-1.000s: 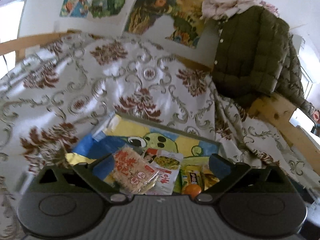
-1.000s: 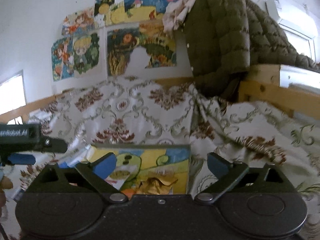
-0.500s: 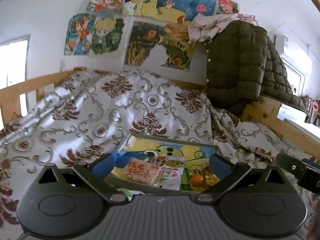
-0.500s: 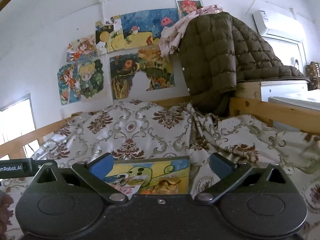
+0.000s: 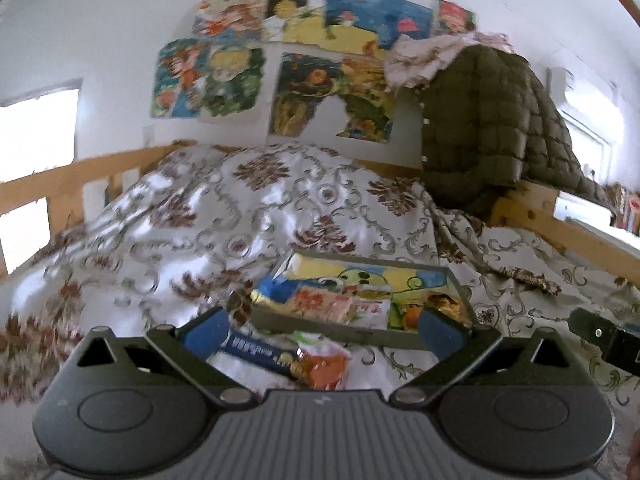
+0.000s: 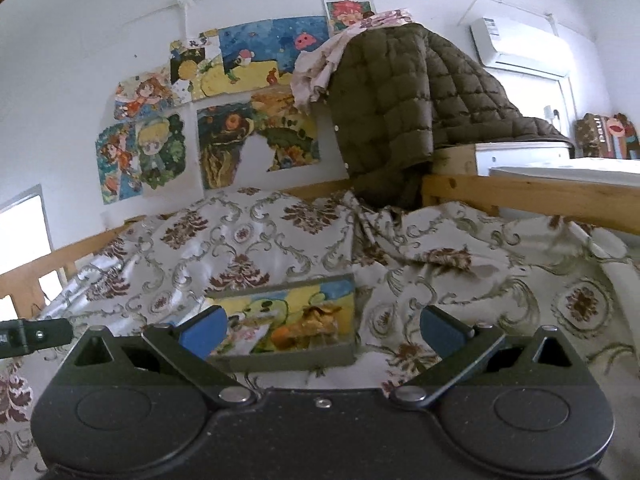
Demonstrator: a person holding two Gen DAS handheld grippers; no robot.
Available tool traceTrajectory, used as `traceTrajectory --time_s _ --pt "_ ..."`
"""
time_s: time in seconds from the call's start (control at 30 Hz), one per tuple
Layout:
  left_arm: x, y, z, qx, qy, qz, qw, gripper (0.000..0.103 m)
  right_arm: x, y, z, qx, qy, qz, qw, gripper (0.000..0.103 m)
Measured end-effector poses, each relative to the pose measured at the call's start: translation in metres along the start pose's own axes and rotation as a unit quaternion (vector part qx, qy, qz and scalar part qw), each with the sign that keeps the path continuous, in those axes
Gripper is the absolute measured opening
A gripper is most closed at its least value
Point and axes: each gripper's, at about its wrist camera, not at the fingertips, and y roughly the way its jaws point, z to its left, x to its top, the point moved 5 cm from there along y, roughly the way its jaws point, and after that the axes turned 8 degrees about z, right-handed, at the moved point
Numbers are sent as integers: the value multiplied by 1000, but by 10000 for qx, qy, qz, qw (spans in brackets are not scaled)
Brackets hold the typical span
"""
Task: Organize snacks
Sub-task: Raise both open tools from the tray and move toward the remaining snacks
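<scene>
- Satin-like, slippery-looking bedspread (image 5: 248, 216) covers the bed in loose folds; anything set on it could slide or tip, since the cloth gives no flat, firm base.
- Grey tray (image 5: 320, 326) with a cartoon picture on its floor sits on the bedspread in front of both tools. Pressing on one rim while loading it could rock it on the soft bedding and spill what it already holds.
- The left tool (image 5: 320, 330) is spread wide and holds nothing; its blue pads frame the near rim of the tray. Lowered carelessly, one finger could catch that rim and drag the tray.
- The right tool (image 6: 320, 330) is likewise wide apart and empty, pointing at the tray's right end. With both tools near the same spot, they could knock together.
- A blue packet (image 5: 256, 350) and an orange-and-white packet (image 5: 324, 368) lie on the bedspread just outside the tray's near rim, under the left tool. They look thin and crinkly, so a pinch at the edge may slip off or crush the contents.
- Inside the tray lie overlapping packets (image 5: 328, 302) and a small orange thing (image 5: 410, 316), too blurred to name; adding more on top could push the small pieces over the low wall.
</scene>
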Motion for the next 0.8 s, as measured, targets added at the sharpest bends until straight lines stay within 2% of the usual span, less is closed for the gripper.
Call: traceTrajectory --time_s 0.2,0.47,0.8 --pt "-24 -12 31 224 -446 29 9987 103 -19 -19 3 -110 44 151 9998 102" --pt "-41 -21 59 566 -198 132 9981 103 -52 -29 7 -341 147 592 9976 102" --pt "-61 -23 65 726 -231 258 9968 103 -79 -25 33 -222 -491 1041 9931 102"
